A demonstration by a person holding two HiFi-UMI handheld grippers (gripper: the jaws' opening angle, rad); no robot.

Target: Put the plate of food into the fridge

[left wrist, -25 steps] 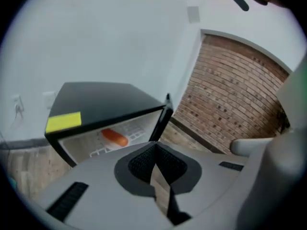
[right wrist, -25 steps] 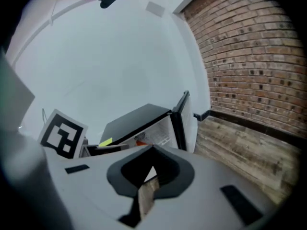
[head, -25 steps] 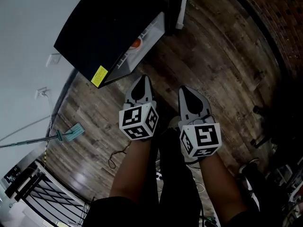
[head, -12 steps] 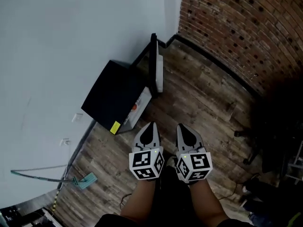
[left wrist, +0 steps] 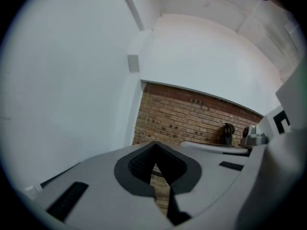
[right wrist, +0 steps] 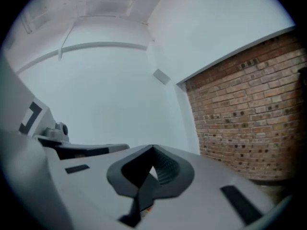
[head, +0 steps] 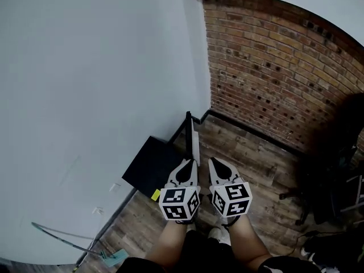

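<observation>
Standing over black fridge (head: 149, 165); left tool (head: 189, 164) & right tool (head: 212, 161) both w/ jaws together, nothing held. Plate not visible, fridge front hidden. Door (head: 189, 131) open: prob. nudge it closed slowly, tool side flat.

I log: white wall (head: 85, 95); red-brown brick wall (head: 273, 73); grey-brown plank floor (head: 250, 158); black fridge (head: 151, 166), yellow sticker (head: 155, 195). Grey left gripper (head: 190, 164) and right gripper (head: 211, 161), black-and-white square markers.

The head view looks steeply down from high above the left tool (head: 190, 162), right tool (head: 211, 161) and floor (head: 256, 152). Each tool view sits close behind its jaws, facing nearly level; all share the brick wall (head: 273, 67).
</observation>
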